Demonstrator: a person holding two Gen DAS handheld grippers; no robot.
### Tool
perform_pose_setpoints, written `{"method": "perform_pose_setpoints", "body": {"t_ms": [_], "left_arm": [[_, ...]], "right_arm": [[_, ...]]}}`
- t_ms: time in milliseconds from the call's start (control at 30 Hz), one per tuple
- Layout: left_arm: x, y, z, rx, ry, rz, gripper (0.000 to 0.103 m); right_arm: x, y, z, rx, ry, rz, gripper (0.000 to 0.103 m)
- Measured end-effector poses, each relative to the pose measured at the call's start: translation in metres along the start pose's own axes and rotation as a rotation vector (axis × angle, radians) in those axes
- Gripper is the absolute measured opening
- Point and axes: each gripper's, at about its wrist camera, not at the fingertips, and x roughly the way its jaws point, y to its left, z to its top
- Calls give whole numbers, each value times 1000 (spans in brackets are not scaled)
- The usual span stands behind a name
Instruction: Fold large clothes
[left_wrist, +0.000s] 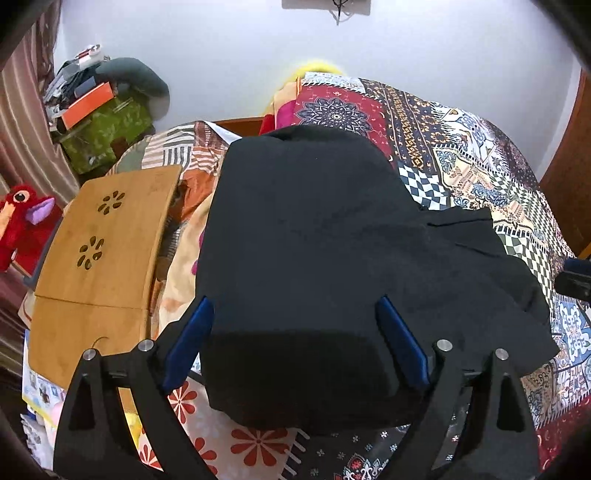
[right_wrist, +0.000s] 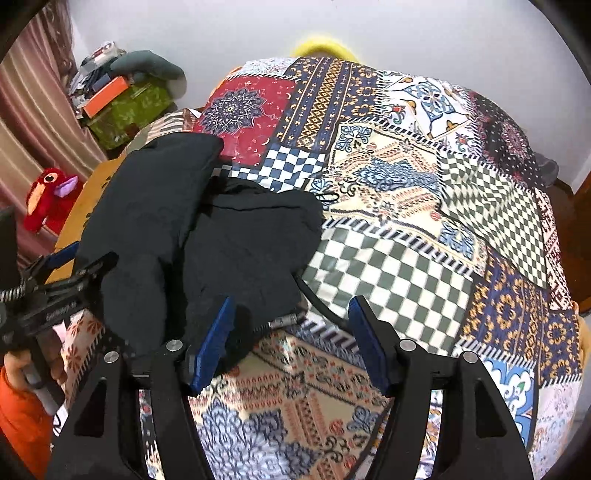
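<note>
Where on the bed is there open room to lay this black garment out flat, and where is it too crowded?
Free: the patchwork bedspread right of the black garment, from the red mandala patch across to the far right edge, plus the patch under the open right gripper. Crowded: the left side, where the wooden lap table and the left gripper sit against the garment.

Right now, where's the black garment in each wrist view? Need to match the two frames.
Left wrist: the black garment fills the centre, its near edge between the open left gripper fingers.
Right wrist: it lies centre-left on the patchwork bedspread, beside the right gripper, which is open over bare bedspread.
Shared landmark: the red plush toy at the left edge of both views.
</note>
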Motion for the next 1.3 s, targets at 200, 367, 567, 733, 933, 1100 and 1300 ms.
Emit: {"method": "perform_pose_setpoints", "body": {"t_ms": [200, 367, 567, 733, 933, 1100, 1300], "left_arm": [[-35, 14, -2, -129, 11, -80, 89], [-104, -1, -8, -85, -96, -68, 89], [-227, -21, -18, -40, -303, -103, 89], [-314, -35, -41, -32, -458, -144, 89], [-399, -48, -81, -35, -640, -198, 89], [-441, -61, -122, -23, -756, -153, 89], [-462, -78, -165, 3, -830, -84, 90]], "right_arm": [[-38, 11, -13, -3, -49, 66, 61], [-90, 32, -23, -50, -136, 101, 61], [-175, 53, -45, -115, -309, 133, 61], [-244, 69, -73, -166, -482, 125, 65], [-308, 82, -115, -204, -672, 131, 68], [-334, 89, -148, -218, -771, 129, 68], [-345, 96, -176, -213, -841, 118, 70]]}}
